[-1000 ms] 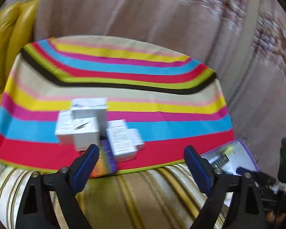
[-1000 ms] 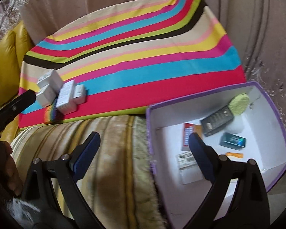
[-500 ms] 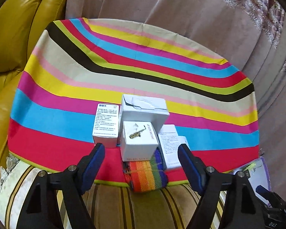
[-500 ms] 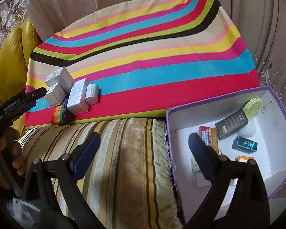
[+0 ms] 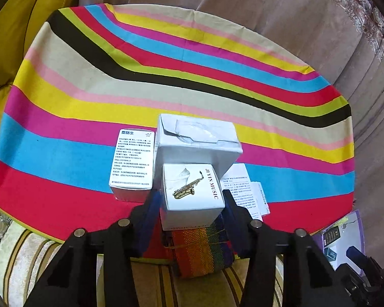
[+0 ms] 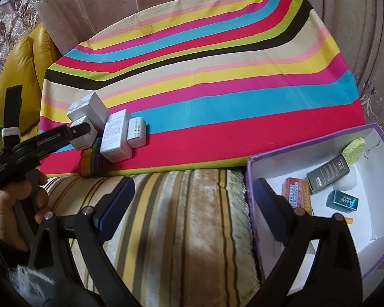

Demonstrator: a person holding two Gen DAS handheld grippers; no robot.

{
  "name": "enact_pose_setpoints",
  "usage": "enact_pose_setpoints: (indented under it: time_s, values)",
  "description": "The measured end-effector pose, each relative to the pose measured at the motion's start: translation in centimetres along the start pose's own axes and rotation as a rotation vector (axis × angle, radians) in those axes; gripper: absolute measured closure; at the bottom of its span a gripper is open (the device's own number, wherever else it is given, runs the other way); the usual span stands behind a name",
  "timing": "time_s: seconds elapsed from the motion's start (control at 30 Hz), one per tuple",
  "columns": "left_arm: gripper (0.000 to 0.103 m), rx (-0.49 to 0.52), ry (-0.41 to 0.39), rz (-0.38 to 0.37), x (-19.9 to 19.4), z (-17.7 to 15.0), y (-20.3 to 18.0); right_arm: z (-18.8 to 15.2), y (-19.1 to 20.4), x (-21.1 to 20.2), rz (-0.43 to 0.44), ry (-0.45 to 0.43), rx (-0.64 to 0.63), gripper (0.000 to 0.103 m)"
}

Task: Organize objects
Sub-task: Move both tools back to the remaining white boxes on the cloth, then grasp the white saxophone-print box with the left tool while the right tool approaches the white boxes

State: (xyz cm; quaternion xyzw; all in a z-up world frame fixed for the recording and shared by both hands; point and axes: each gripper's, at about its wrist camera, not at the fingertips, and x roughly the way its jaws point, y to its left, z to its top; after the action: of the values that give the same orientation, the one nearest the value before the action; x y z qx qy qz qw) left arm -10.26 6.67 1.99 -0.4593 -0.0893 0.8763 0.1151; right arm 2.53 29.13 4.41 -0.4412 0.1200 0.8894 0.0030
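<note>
Closing on the sax box [image 5: 192, 189], the left gripper [image 5: 190, 202] has just been narrowing its jaws, and the box now sits between them at the near edge of the striped cloth [image 5: 166, 76]. Both blue pads look to be against the box's sides or very nearly so; whether they press firmly yet I cannot tell. The box rests partly on a rainbow roll [image 5: 202, 250] and leans against a larger white box [image 5: 197, 140], with a label box [image 5: 133, 163] just to its left and two more white boxes [image 5: 240, 186] to its right.

This looks like the pick-up step of sorting the cluster into the purple bin [image 6: 379, 263], which stands off to the right on the sofa and already holds several small packets. The right gripper [image 6: 192, 204] hangs wide open and empty over the sofa cushion [image 6: 179, 217], beside the bin.

Next, as I judge it, the grip must firm up before any lift. The box should rise straight, since its neighbours touch it and the roll beneath could drag along. Then it needs carrying right, clear of the bin's wall.
</note>
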Motion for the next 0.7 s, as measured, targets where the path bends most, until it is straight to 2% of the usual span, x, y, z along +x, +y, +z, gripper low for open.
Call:
enact_pose_setpoints:
  time_s: [0.33, 0.7]
  values:
    - [0.057, -0.055, -0.037, -0.053, -3.1, -1.6, 3.1, 1.8, 4.5, 1.8, 0.023, -0.031, -0.058, 0.008]
    - [0.057, -0.177, -0.100, 0.007, -5.5, -2.5, 9.5, 2.9, 12.5, 5.3, 0.047, -0.049, -0.185, 0.008]
